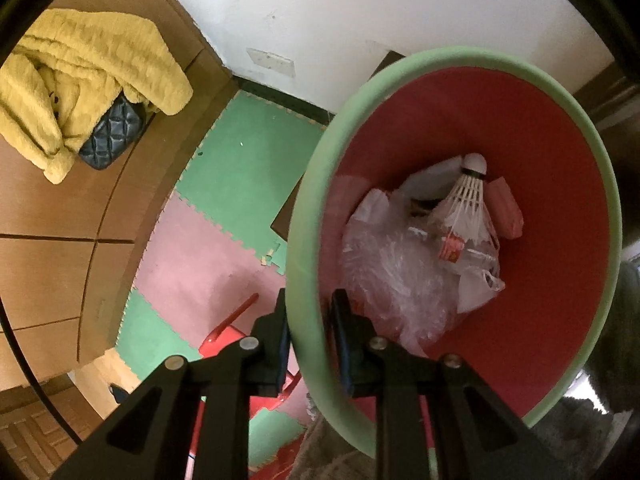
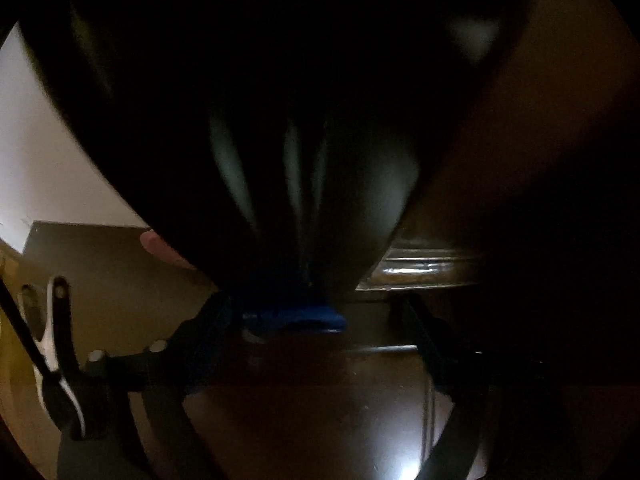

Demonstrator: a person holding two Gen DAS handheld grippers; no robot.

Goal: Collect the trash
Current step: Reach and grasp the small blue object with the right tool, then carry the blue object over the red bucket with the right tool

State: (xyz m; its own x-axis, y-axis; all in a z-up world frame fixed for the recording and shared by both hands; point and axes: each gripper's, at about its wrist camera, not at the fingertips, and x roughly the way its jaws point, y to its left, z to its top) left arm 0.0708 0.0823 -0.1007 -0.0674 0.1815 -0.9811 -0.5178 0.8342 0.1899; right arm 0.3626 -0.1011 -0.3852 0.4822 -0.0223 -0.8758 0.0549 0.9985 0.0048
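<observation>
A waste bin (image 1: 560, 92) with a pale green rim and a red inside fills the right of the left wrist view, tilted toward the camera. Inside lie crumpled clear plastic bags (image 1: 400, 264), a white shuttlecock (image 1: 468, 196) and a pink packet (image 1: 510, 208). My left gripper (image 1: 310, 300) is shut on the bin's near rim, one finger outside and one inside. The right wrist view is very dark. A glossy black bag-like thing (image 2: 280, 140) hangs close before the camera, its folds narrowing down to a blue piece (image 2: 296, 318). My right gripper (image 2: 316, 312) stands open, fingers wide apart, pressing on nothing.
A yellow fleece garment (image 1: 80, 80) and a dark quilted bag (image 1: 112, 136) lie on a wooden surface (image 1: 52, 260) at left. Green and pink foam mats (image 1: 240, 168) cover the floor, with a red plastic item (image 1: 228, 336) below. Dark wooden moulding (image 2: 420, 268) sits right of the black thing.
</observation>
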